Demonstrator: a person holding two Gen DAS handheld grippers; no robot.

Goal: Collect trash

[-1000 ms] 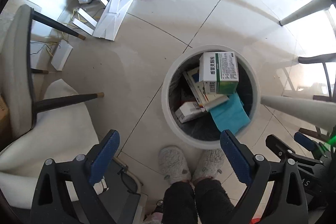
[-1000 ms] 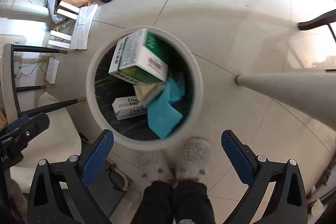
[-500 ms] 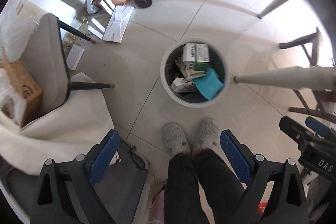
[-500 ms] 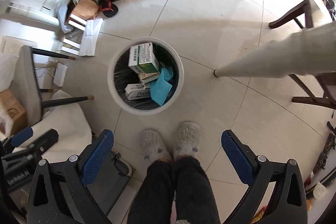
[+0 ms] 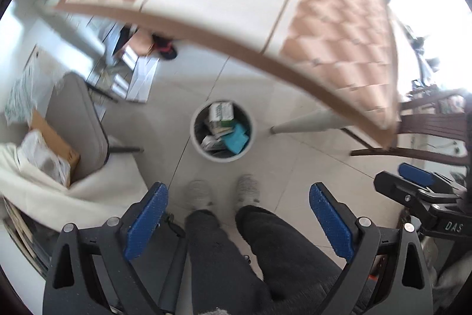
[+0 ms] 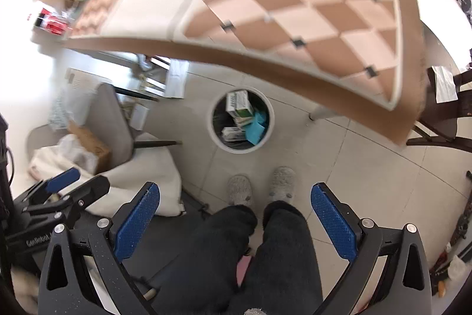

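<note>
One bin [image 6: 269, 120]; two slippers [image 6: 239, 191]; one table [image 6: 295, 5]; three boxes [image 6: 238, 104], one teal packet [image 6: 255, 129] inside bin.

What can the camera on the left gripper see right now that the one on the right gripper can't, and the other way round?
Only the left wrist view shows the red-and-black slipper on the floor under the table.

Only the right wrist view shows the white paper on the dark chair, and the table's black diamond insets.

Both show the white trash bin holding a green-and-white box and a teal packet, plus the checkered table, grey slippers, and each view's own open gripper.
</note>
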